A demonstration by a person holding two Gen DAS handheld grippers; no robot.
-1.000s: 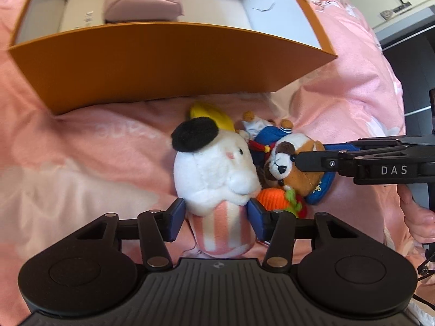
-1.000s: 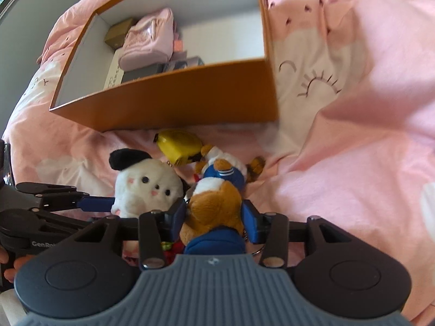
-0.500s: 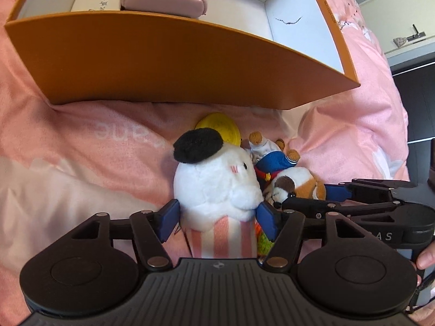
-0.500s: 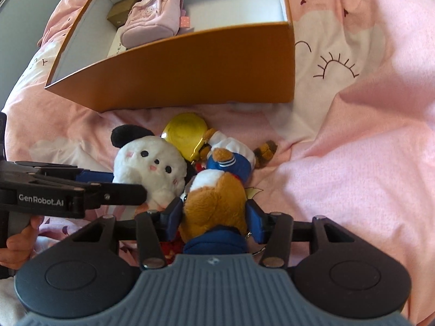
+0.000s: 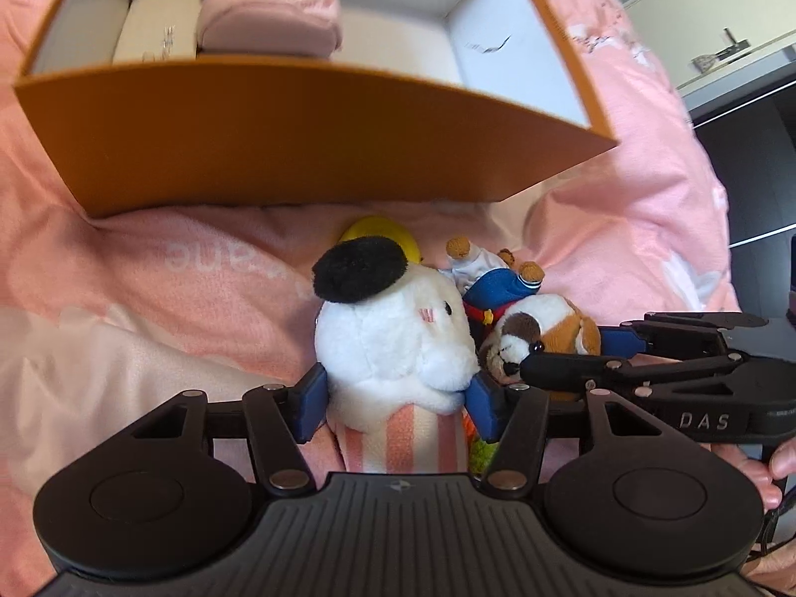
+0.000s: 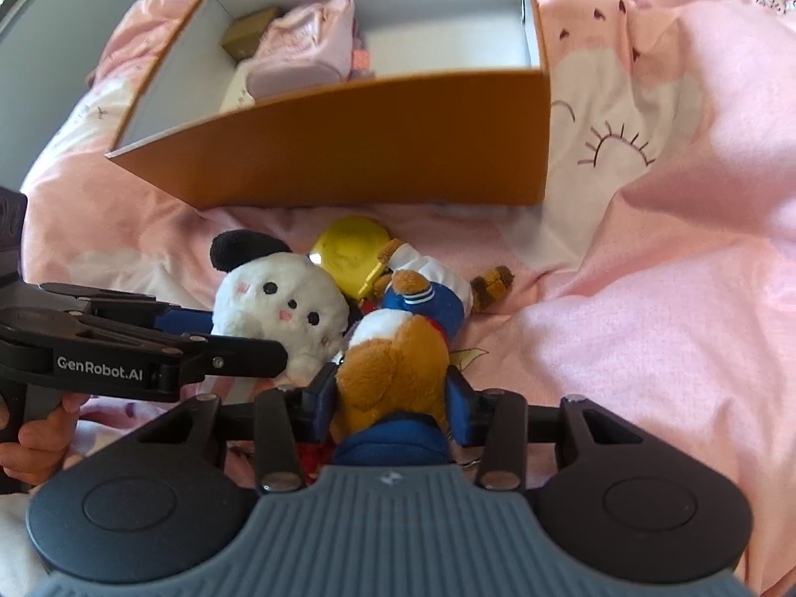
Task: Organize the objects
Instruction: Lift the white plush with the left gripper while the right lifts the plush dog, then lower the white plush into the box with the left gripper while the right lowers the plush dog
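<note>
My left gripper point(image 5: 395, 410) is shut on a white plush toy point(image 5: 393, 343) with a black ear and a pink striped body; the toy also shows in the right wrist view point(image 6: 283, 308). My right gripper point(image 6: 393, 410) is shut on a brown and white plush dog point(image 6: 393, 368) in blue clothes; the dog also shows in the left wrist view point(image 5: 542, 333). Both toys are held above the pink bedding, side by side. An open orange box point(image 5: 308, 144) with a white inside stands just beyond them, also in the right wrist view point(image 6: 378, 144).
A yellow round case point(image 6: 348, 253) lies on the pink blanket point(image 6: 646, 298) between the toys and the box. Inside the box are a pink pouch point(image 5: 273, 5), a cream box point(image 5: 154, 35) and a brown box point(image 6: 248, 37). A cabinet point(image 5: 736, 64) stands at the far right.
Both grippers have lifted with their toys and moved closer to the orange box. The box's inside shows more. The grips have not changed.
</note>
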